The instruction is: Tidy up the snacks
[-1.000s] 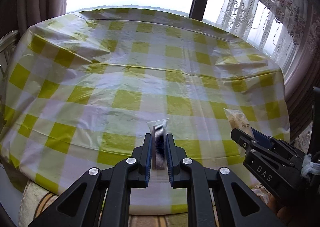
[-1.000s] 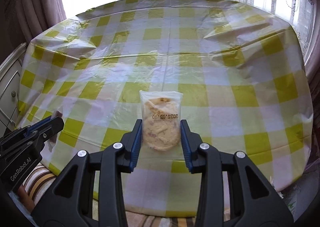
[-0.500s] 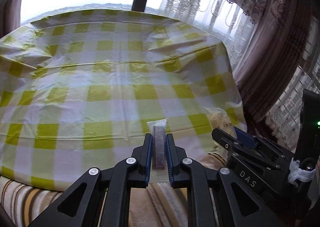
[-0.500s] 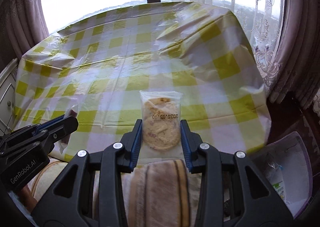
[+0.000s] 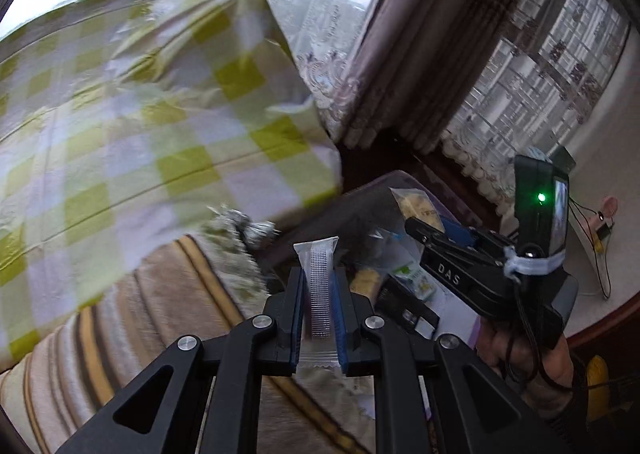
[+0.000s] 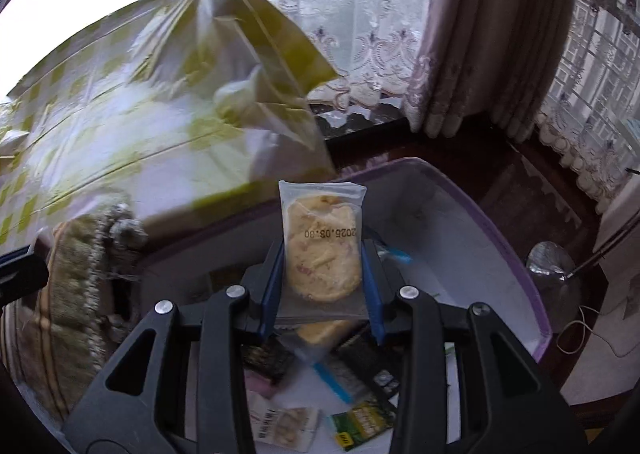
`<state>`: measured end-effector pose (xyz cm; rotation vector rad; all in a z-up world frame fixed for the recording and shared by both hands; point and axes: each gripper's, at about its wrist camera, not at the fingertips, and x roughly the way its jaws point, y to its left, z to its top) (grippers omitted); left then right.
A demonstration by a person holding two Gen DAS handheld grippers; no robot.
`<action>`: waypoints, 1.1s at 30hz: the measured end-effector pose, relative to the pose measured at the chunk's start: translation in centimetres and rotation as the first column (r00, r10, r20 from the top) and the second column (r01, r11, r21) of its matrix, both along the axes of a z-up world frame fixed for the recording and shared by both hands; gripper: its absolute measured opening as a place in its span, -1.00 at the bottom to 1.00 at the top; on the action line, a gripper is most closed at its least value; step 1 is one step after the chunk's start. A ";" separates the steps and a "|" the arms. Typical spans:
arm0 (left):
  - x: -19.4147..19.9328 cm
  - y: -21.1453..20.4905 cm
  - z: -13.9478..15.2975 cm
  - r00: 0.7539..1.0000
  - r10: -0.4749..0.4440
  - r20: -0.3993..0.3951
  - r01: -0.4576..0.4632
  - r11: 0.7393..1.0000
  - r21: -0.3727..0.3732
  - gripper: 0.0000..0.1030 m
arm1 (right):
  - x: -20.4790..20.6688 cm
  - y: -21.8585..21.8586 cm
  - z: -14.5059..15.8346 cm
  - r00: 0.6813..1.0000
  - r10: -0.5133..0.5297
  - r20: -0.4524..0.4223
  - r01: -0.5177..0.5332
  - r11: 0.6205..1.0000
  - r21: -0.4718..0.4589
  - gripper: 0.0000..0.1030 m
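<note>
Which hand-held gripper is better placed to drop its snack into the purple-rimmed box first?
Probably the right hand-held gripper: its cookie packet hangs directly above the box. The left hand-held gripper, with its thin packet, looks nearer the box's edge beside the striped cushion.

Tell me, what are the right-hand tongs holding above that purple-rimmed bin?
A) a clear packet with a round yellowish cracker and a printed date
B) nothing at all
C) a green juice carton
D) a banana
A: in the right wrist view the right tongs are shut on a clear cracker packet with a date stamped on it, above the purple-rimmed bin.
</note>
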<state>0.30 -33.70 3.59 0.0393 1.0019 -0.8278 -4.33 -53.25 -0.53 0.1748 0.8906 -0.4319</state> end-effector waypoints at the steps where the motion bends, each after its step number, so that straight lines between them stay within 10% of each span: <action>1: -0.8 -0.8 -0.2 1.000 -0.026 -0.006 0.026 1.000 0.003 -0.73 | -0.4 -0.8 -0.1 1.000 -0.017 -0.004 0.017 1.000 -0.004 -0.22; 9: -2.7 -4.8 -1.9 0.987 -0.129 -0.094 0.132 0.991 0.033 -0.56 | -1.6 -3.6 0.6 0.994 -0.099 -0.035 0.098 0.994 -0.048 -0.01; 15: -2.4 -3.5 -2.0 0.993 -0.050 -0.106 0.054 0.998 0.040 0.21 | -2.7 -2.3 2.1 0.992 -0.117 -0.045 0.112 0.988 -0.110 0.30; 33: -3.8 -1.6 -2.1 0.998 -0.010 -0.061 0.013 0.999 0.050 0.67 | -7.9 1.6 4.1 0.978 -0.192 -0.082 0.179 0.974 -0.139 0.46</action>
